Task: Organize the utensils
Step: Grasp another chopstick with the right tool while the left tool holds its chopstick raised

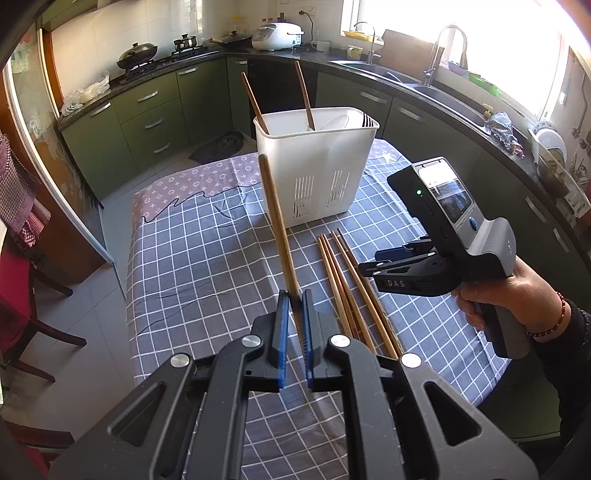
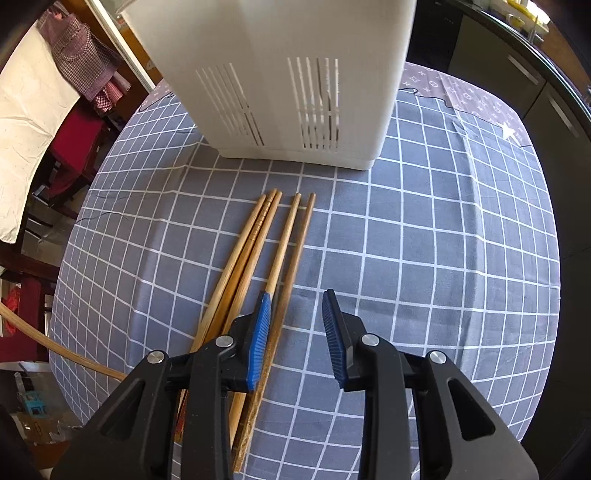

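Closest to the left wrist camera, the left gripper [image 1: 295,314] has its blue pads pressed together on one wooden chopstick [image 1: 277,221], which rises from the pads, tilted, toward the white utensil holder [image 1: 314,166]. Just to its right on the table, five loose chopsticks [image 1: 347,284] lie side by side on the grey checked tablecloth [image 1: 203,258], their tips pointing at the holder.

Seen from the right wrist camera, the right gripper [image 2: 297,332] hangs over those loose chopsticks [image 2: 258,251] with its blue pads spread apart and nothing between them; its left finger [image 2: 260,332] overlaps the fourth stick and the fifth runs just inside it. From the left camera, the right gripper [image 1: 391,264] is held in a hand [image 1: 517,295] at the right of the table, low over the sticks.

Beyond the chopsticks, the holder stands upright on the cloth, slotted vents in its near wall [image 2: 280,74]. Two dark chopsticks [image 1: 306,99] lean in its compartments, and a white spoon [image 1: 334,122] and fork tines [image 1: 367,120] show at the rim.

Farther back, green cabinets [image 1: 155,110] run under a dark counter carrying a wok [image 1: 137,53], a rice cooker [image 1: 275,35] and a sink faucet [image 1: 439,48].
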A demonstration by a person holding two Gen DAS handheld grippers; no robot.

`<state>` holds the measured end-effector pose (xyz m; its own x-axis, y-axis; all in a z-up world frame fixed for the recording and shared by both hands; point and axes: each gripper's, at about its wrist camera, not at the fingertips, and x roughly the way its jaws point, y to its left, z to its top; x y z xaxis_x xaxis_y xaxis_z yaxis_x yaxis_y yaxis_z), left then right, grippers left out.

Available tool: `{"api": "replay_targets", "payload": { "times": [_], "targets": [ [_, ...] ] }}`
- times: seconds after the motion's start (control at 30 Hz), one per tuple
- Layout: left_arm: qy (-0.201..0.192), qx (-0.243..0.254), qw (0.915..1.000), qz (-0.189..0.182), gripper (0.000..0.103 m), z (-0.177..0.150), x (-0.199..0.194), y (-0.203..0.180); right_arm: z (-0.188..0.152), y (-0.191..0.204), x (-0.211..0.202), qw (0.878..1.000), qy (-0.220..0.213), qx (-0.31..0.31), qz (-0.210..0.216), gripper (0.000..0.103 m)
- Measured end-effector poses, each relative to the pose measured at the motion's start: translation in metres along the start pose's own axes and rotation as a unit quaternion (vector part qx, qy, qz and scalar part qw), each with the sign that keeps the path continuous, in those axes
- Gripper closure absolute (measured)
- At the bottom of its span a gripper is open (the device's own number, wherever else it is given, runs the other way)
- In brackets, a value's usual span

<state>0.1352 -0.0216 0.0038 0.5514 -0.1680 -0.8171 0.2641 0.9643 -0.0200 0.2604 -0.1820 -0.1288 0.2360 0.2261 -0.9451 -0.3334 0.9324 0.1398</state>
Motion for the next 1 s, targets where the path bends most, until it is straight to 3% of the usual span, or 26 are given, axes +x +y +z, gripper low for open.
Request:
{"api": "replay_targets", "payload": {
  "times": [0.2,0.43,0.7,1.0],
  "targets": [
    [0.000,0.001,1.0000,-0.001,0.096,0.000,0.000,0.000,0.001,0.004,0.010,1.000,0.008,-0.001,-0.013,0.075],
    [0.000,-0.001,1.0000,0.002,0.096,-0.001,0.001,0.001,-0.002,-0.005,0.002,1.000,0.003,0.006,0.001,0.076],
    [0.002,0.000,1.0000,0.002,0.096,-0.002,-0.001,0.003,-0.001,-0.002,0.009,1.000,0.005,0.004,-0.021,0.076],
    [0.003,0.002,1.0000,0.003,0.096,-0.001,-0.001,0.002,0.001,0.024,0.016,0.999,0.009,-0.031,-0.044,0.091]
  ]
}}
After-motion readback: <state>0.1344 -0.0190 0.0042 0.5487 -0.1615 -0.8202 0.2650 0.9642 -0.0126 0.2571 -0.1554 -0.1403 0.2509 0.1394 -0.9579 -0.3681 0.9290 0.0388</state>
